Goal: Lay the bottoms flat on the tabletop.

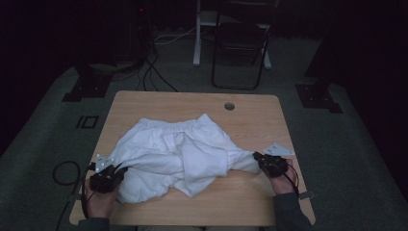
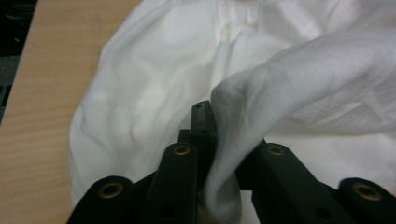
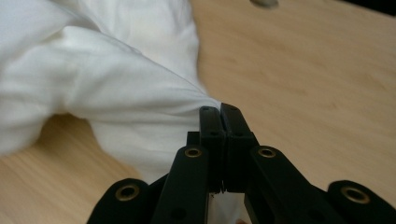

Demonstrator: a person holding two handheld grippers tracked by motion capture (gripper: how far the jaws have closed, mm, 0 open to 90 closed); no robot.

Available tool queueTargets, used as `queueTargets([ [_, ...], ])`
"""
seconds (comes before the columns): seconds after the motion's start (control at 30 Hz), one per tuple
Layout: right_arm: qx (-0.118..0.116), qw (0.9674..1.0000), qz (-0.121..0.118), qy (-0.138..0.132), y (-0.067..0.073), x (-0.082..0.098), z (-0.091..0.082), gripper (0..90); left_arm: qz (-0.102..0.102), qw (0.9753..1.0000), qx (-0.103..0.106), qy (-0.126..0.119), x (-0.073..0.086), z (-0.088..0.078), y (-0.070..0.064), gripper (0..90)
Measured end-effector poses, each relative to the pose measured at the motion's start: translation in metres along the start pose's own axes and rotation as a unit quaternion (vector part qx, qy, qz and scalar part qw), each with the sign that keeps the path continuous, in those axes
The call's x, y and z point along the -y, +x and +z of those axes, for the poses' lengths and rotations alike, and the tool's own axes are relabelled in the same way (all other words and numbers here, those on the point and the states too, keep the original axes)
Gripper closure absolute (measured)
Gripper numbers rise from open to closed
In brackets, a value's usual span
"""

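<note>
White shorts (image 1: 175,151) lie crumpled mid-table (image 1: 250,118), waistband toward far edge, long axis across table between both tools. Left gripper (image 1: 117,169) at near-left corner of cloth, right gripper (image 1: 259,158) at right tip; cloth spans between them.

Left gripper view: jaws pinch thick fold (image 2: 233,140). Right gripper view: jaws tight on thin cloth tip (image 3: 205,105), bare wood beyond. High view alone shows full spread.

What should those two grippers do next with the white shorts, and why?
Probably lift and draw apart. The left gripper and right gripper are each shut on an edge of the white shorts, which lie crumpled on the table; pulling outward would likely spread them flat.
</note>
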State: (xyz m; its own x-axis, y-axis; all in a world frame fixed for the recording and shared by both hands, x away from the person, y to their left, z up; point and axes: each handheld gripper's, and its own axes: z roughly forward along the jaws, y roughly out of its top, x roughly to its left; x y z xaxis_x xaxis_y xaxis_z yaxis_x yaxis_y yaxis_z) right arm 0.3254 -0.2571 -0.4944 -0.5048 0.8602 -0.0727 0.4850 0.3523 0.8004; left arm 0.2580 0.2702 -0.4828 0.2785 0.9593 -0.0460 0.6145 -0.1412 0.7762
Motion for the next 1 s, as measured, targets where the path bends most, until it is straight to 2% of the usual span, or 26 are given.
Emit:
queueTargets([
  [0.03,0.001,1.0000,0.000,0.008,-0.001,0.003,0.000,88.9,0.000,1.0000,0.000,0.000,0.000,0.000,0.000,78.3],
  [0.07,0.007,0.9997,-0.003,0.021,-0.001,0.009,0.002,83.6,0.007,0.9999,0.013,0.003,0.006,0.001,-0.004,72.3],
  [0.13,0.015,0.9995,-0.002,0.026,-0.001,0.010,0.002,71.5,-0.001,0.9995,0.032,-0.006,0.007,0.001,-0.005,64.4],
  [0.17,0.012,0.9997,0.006,0.020,0.000,0.009,0.001,65.7,-0.005,0.9994,0.034,-0.011,0.007,0.000,-0.004,59.3],
  [0.23,0.011,0.9998,0.009,0.016,0.000,0.007,-0.001,65.7,-0.005,0.9994,0.034,-0.011,0.007,0.000,-0.004,56.8],
  [0.27,0.003,1.0000,0.005,-0.007,0.007,-0.004,-0.006,55.1,-0.010,0.9989,0.039,-0.024,0.003,-0.004,-0.004,51.0],
  [0.37,-0.012,0.9995,-0.013,-0.028,0.020,-0.021,-0.006,51.3,-0.011,0.9984,0.040,-0.038,0.001,-0.011,-0.003,45.4],
  [0.43,-0.016,0.9993,-0.015,-0.031,0.023,-0.026,-0.005,51.3,-0.011,0.9984,0.040,-0.038,0.001,-0.011,-0.003,43.7],
  [0.47,-0.016,0.9993,-0.015,-0.031,0.023,-0.026,-0.005,50.3,-0.015,0.9982,0.033,-0.047,0.001,-0.016,0.000,43.7],
  [0.53,-0.045,0.9980,-0.028,-0.033,0.047,-0.048,0.009,46.2,-0.027,0.9981,0.024,-0.049,0.003,-0.020,0.006,40.4],
  [0.63,-0.051,0.9977,-0.030,-0.033,0.053,-0.052,0.013,45.0,-0.031,0.9980,0.018,-0.052,0.004,-0.023,0.011,39.9],
  [0.67,-0.069,0.9964,-0.039,-0.030,0.071,-0.065,0.026,41.8,-0.036,0.9975,0.009,-0.060,0.004,-0.028,0.016,39.7],
  [0.77,-0.081,0.9952,-0.049,-0.023,0.091,-0.077,0.044,39.0,-0.046,0.9965,0.003,-0.070,0.004,-0.031,0.019,39.7],
  [0.83,-0.085,0.9950,-0.049,-0.020,0.095,-0.080,0.049,39.0,-0.046,0.9965,0.003,-0.070,0.004,-0.031,0.019,39.7],
  [0.87,-0.105,0.9940,-0.026,-0.017,0.108,-0.088,0.063,35.8,-0.049,0.9964,0.004,-0.069,0.002,-0.029,0.022,39.7],
  [0.9,-0.123,0.9923,-0.005,-0.018,0.112,-0.092,0.067,34.7,-0.049,0.9964,0.006,-0.069,0.001,-0.027,0.022,39.5],
  [0.93,-0.127,0.9917,0.005,-0.019,0.118,-0.096,0.071,34.2,-0.050,0.9963,0.007,-0.069,0.000,-0.024,0.021,39.0],
  [0.97,-0.120,0.9926,0.000,-0.018,0.125,-0.100,0.075,33.0,-0.050,0.9964,0.008,-0.068,-0.001,-0.021,0.021,38.4],
  [1.0,-0.120,0.9926,0.000,-0.018,0.125,-0.100,0.075,33.0,-0.050,0.9964,0.008,-0.068,-0.001,-0.021,0.021,37.3],
])
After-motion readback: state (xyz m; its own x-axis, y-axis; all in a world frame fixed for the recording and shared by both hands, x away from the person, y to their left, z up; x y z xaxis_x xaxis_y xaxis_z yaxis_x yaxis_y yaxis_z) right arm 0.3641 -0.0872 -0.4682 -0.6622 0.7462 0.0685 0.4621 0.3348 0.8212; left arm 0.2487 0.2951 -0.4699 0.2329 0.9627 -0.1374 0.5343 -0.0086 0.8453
